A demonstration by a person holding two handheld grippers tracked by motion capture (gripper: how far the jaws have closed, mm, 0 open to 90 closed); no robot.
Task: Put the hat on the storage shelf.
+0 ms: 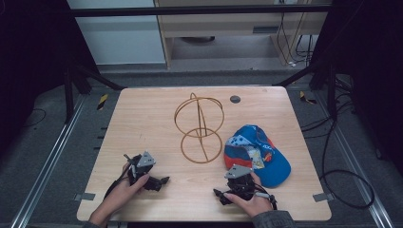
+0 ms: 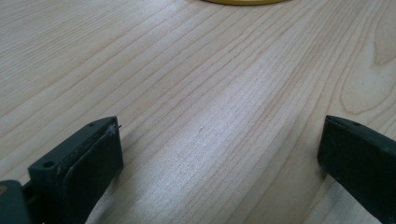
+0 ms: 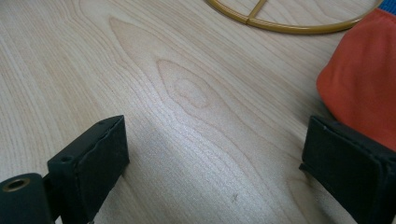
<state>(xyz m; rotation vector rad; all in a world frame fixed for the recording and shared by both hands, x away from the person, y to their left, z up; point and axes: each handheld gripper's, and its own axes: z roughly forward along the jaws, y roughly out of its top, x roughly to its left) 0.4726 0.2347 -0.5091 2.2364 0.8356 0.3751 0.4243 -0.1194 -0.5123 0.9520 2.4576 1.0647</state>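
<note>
The high view is dim and slightly soft: the table (image 1: 157,123) is the one evenly lit patch, its surroundings falling to near black at both sides. In the left gripper view, a pale sheen lies on the wood between the jaws, each jaw throws a soft shadow beside itself, and the grain blurs ahead of them. The right gripper view shows the same sheen between its jaws, with the cap (image 3: 364,84) just beyond the right-hand jaw slightly out of focus.
</note>
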